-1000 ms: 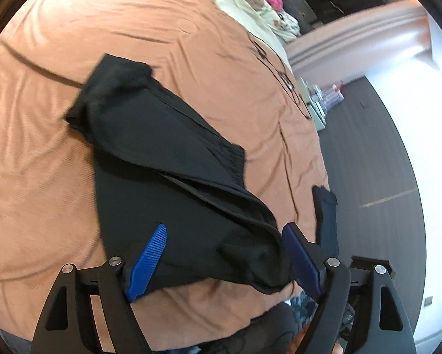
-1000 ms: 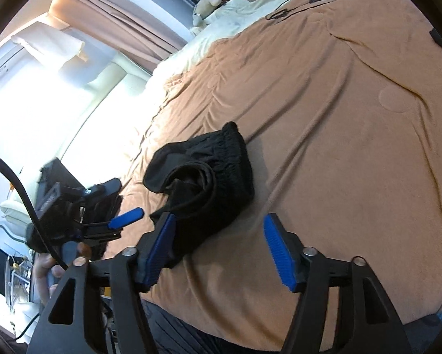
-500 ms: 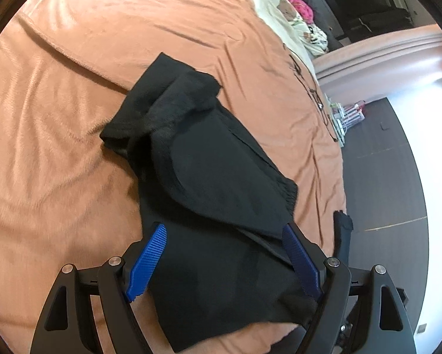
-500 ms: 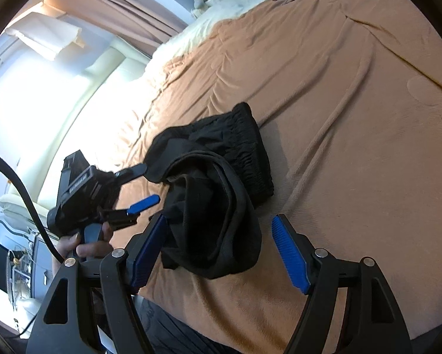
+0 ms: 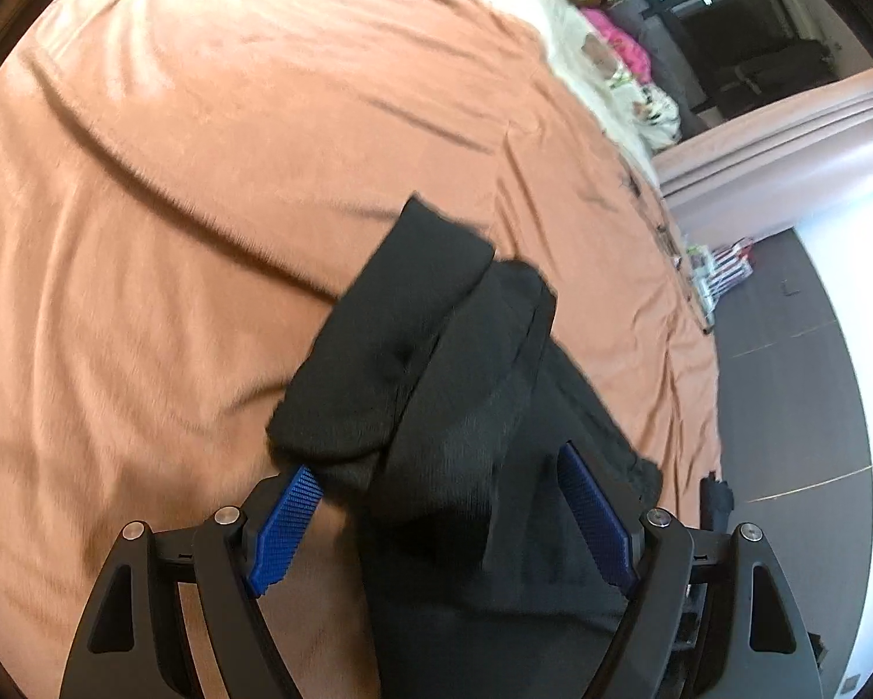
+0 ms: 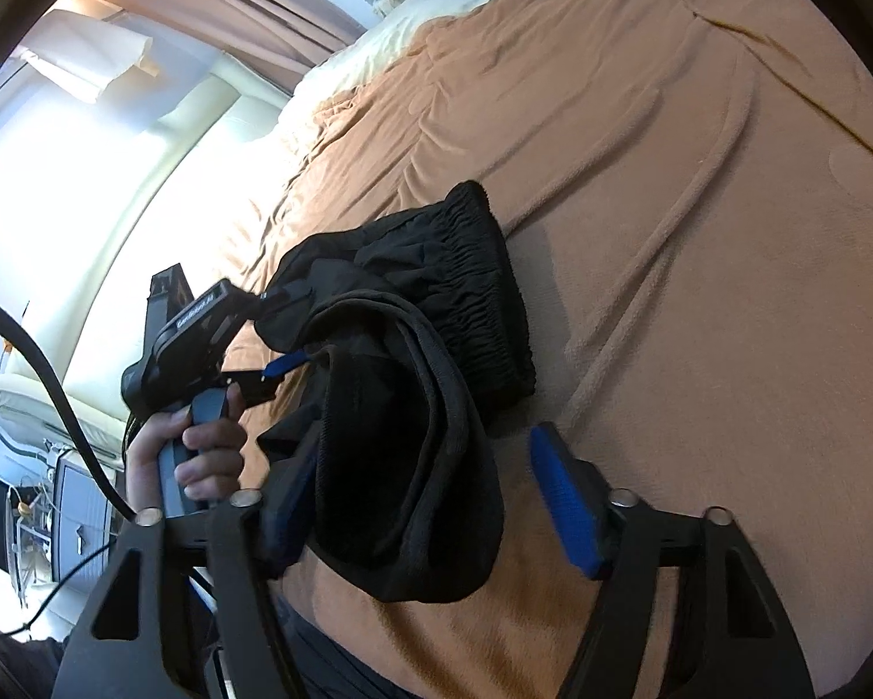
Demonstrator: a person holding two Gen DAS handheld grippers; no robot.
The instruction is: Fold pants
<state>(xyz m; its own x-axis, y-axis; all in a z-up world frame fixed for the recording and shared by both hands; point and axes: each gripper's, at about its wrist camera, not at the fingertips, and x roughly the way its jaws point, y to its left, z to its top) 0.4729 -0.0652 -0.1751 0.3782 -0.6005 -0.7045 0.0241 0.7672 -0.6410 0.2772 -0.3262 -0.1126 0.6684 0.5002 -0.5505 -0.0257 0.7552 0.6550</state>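
Near the bed's near edge, on the brown blanket (image 6: 699, 233), lie the black pants (image 6: 436, 384), bunched into a loose, partly folded heap. Their long axis runs from the near edge away toward the middle of the bed, with the gathered waistband (image 6: 483, 303) at the far end in the right wrist view and a rounded fold of cloth at the near end. In the left wrist view the same heap runs straight ahead between the fingers, its far end a thick fold (image 5: 413, 291). The left gripper (image 5: 445, 518) has its blue fingers (image 5: 288, 518) spread wide with cloth between them, not pinched as far as shows. The right gripper (image 6: 430, 501) is likewise spread, one finger (image 6: 562, 507) bare over the blanket, the other partly hidden behind the near fold. Both sit at the near end of the pants, the left one (image 6: 261, 373) coming from the side by the window and the person's hand (image 6: 197, 448) on its handle. I judge the next fold turns on lifting this near end along that axis toward the waistband.
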